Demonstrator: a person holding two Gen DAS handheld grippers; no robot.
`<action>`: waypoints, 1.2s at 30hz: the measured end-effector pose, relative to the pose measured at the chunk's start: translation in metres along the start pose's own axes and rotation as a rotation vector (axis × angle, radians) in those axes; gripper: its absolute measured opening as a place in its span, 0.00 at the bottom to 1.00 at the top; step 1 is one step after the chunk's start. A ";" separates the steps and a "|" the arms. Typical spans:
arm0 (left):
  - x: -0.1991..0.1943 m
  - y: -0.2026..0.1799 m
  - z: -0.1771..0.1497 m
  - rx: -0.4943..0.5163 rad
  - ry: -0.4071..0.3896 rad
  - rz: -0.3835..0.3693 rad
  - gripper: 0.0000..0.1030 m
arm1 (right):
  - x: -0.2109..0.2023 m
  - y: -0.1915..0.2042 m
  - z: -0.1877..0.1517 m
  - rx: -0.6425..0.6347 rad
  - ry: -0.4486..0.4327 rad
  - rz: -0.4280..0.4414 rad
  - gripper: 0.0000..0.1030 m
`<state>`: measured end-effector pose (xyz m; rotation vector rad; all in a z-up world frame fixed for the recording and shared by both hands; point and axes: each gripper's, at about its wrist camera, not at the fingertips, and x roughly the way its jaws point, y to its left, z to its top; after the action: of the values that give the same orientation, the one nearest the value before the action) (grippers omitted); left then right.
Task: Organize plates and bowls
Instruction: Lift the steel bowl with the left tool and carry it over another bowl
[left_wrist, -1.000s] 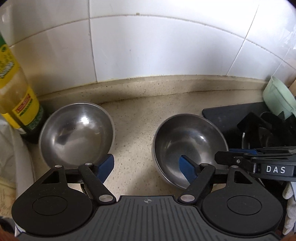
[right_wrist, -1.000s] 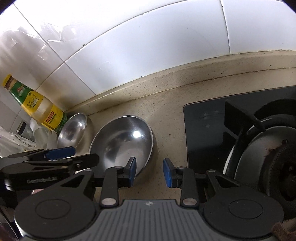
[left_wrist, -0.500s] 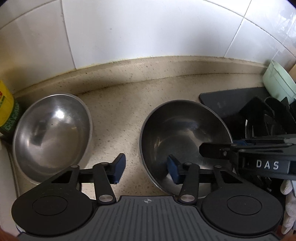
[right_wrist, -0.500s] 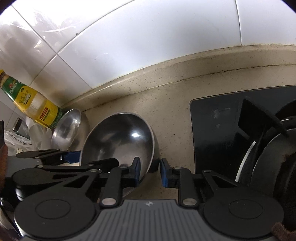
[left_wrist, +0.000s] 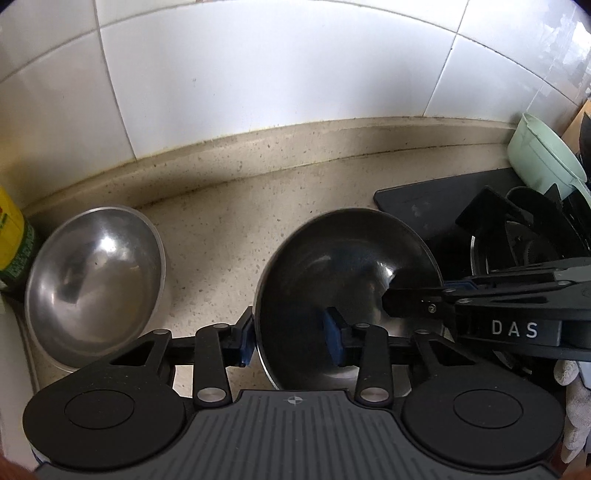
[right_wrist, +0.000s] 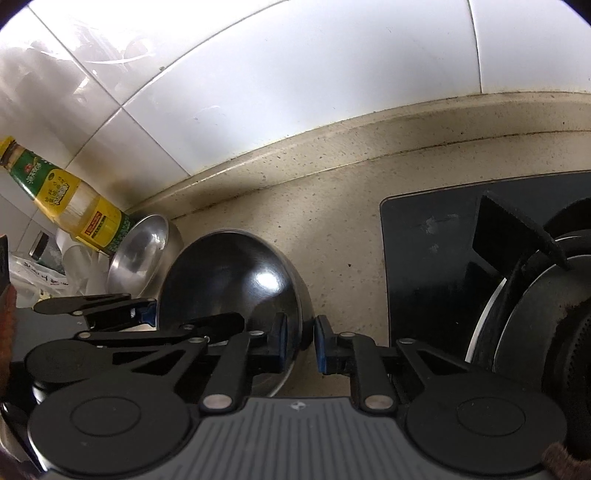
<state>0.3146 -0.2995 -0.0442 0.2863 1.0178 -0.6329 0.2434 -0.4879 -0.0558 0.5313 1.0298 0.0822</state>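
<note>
A: Where do things stand with the bowls?

B: Two steel bowls sit on the speckled surface (left_wrist: 229, 206) below the tiled wall. The right-hand bowl (left_wrist: 347, 273) lies just beside the black stove top (right_wrist: 443, 258); the left-hand bowl (left_wrist: 92, 280) sits well apart from it, close to the oil bottle (right_wrist: 62, 199) in the corner.

A: And the claws?

B: Both are on the right-hand bowl. The left claw (left_wrist: 291, 341) has just been closing and now pinches the near-left rim, one blue pad outside the wall and one inside. The right claw (right_wrist: 300, 343) has also been closing; it straddles the near-right rim, its left pad inside the bowl and its right pad outside. Its jaws look nearly together with the thin steel wall between them, so I read it as pinching the rim too.

A: So what is done?

B: As far as I can judge, only the grasp. The bowls are not stacked, and the gripped one looks to be resting on the surface, though its underside is hidden.

A: What is left?

B: Probably lifting it and nesting it with the left-hand bowl. No plates show in either view, so I cannot say anything about them.
</note>
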 end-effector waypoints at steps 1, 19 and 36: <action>-0.001 -0.001 0.000 0.004 -0.004 0.003 0.46 | -0.001 0.001 0.000 -0.004 -0.004 0.000 0.15; 0.007 0.024 0.007 -0.085 0.030 -0.009 0.67 | 0.003 -0.013 0.011 0.069 -0.019 -0.003 0.27; 0.013 -0.003 0.010 0.038 0.031 0.039 0.48 | 0.002 -0.008 0.005 0.051 -0.004 0.003 0.17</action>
<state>0.3246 -0.3113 -0.0499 0.3489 1.0283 -0.6148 0.2474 -0.4965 -0.0595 0.5797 1.0289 0.0575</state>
